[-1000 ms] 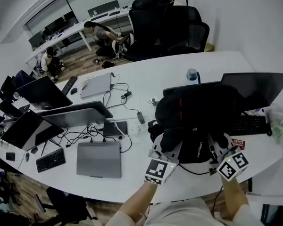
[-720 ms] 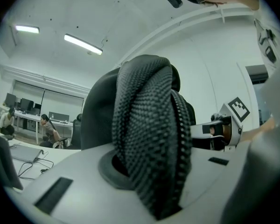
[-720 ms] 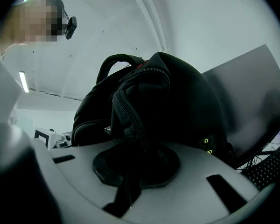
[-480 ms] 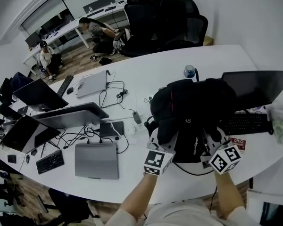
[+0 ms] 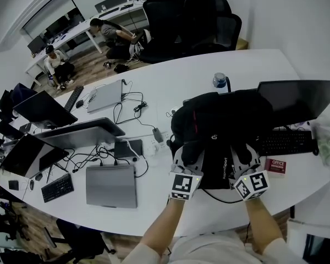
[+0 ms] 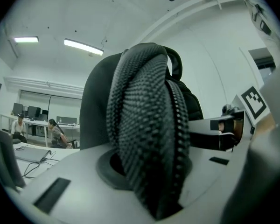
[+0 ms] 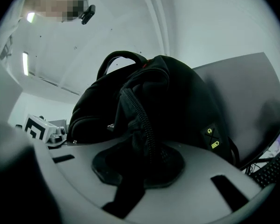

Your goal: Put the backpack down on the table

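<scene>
The left gripper (image 5: 191, 157) has the backpack's mesh shoulder strap (image 6: 144, 125) between its jaws. They stand narrow and are opening, and the strap fills the gap against both pads. Directly ahead of both grippers, the black backpack (image 5: 225, 120) lies on the white table (image 5: 154, 76). A water bottle (image 5: 220, 81) stands beyond it. The right gripper (image 5: 243, 157) is pinched narrowly on the other black strap (image 7: 135, 125). Off to that gripper's right lies a keyboard (image 5: 286, 143), with a dark laptop screen (image 5: 302, 100) beyond it, just beside the backpack.
</scene>
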Demonstrator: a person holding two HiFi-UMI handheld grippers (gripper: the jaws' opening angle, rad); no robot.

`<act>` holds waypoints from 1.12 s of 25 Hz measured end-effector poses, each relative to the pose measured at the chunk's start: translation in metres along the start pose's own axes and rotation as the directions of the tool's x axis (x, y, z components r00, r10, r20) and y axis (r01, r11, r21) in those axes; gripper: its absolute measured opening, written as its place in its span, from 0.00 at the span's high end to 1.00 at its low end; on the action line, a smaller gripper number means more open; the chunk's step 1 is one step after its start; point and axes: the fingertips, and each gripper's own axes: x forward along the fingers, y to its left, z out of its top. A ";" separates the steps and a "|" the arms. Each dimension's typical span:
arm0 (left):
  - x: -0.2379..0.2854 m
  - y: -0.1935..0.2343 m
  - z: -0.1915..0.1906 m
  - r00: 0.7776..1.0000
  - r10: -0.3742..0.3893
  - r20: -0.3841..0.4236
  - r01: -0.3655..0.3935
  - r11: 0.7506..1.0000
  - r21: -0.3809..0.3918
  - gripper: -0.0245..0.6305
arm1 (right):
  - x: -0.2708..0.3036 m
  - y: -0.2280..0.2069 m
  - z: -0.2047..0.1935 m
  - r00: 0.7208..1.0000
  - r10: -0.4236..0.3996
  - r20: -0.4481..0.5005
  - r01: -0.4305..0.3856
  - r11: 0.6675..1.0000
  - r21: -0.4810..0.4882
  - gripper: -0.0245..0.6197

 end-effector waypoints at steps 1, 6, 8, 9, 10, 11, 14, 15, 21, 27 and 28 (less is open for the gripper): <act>-0.001 0.000 -0.002 1.000 0.005 0.011 -0.005 1.000 0.003 0.85 | -0.001 0.000 -0.002 1.000 -0.001 0.011 0.001 1.000 -0.012 0.90; -0.005 -0.001 -0.003 0.999 0.017 0.050 -0.017 1.000 -0.001 0.84 | -0.004 -0.001 -0.006 0.998 -0.002 0.057 0.004 0.999 -0.047 0.88; -0.006 -0.001 -0.002 0.999 0.011 0.050 -0.011 1.000 -0.009 0.84 | -0.005 0.000 -0.006 0.998 -0.003 0.060 0.006 0.999 -0.051 0.87; -0.007 -0.001 -0.002 0.999 0.006 0.048 -0.006 1.000 -0.013 0.84 | -0.005 0.001 -0.005 0.998 -0.003 0.058 0.006 0.999 -0.052 0.87; -0.008 -0.002 -0.002 0.999 0.000 0.047 0.000 1.000 -0.016 0.83 | -0.006 0.002 -0.004 0.998 -0.003 0.056 0.006 0.999 -0.051 0.86; -0.009 -0.002 -0.003 0.999 -0.005 0.046 0.006 1.000 -0.018 0.83 | -0.007 0.002 -0.004 0.998 -0.002 0.055 0.005 0.999 -0.049 0.86; -0.014 -0.004 -0.002 0.999 -0.015 0.044 0.016 1.000 -0.014 0.81 | -0.012 0.005 -0.005 0.999 0.004 0.047 -0.002 0.999 -0.044 0.86; -0.016 -0.005 -0.002 0.999 -0.019 0.039 0.019 1.000 -0.017 0.81 | -0.015 0.006 -0.004 0.999 0.008 0.045 -0.006 0.999 -0.044 0.86; -0.033 -0.013 -0.005 0.998 -0.064 0.027 0.065 0.997 -0.040 0.78 | -0.030 0.015 -0.005 0.999 0.026 0.022 -0.025 0.998 -0.058 0.80; -0.051 -0.023 -0.013 0.992 -0.128 0.015 0.128 0.992 -0.012 0.72 | -0.045 0.024 -0.012 1.000 0.011 0.013 -0.010 0.997 -0.080 0.76; -0.054 -0.027 -0.012 0.989 -0.146 0.012 0.146 0.989 -0.006 0.67 | -0.048 0.026 -0.013 1.000 0.008 0.010 -0.007 0.997 -0.083 0.75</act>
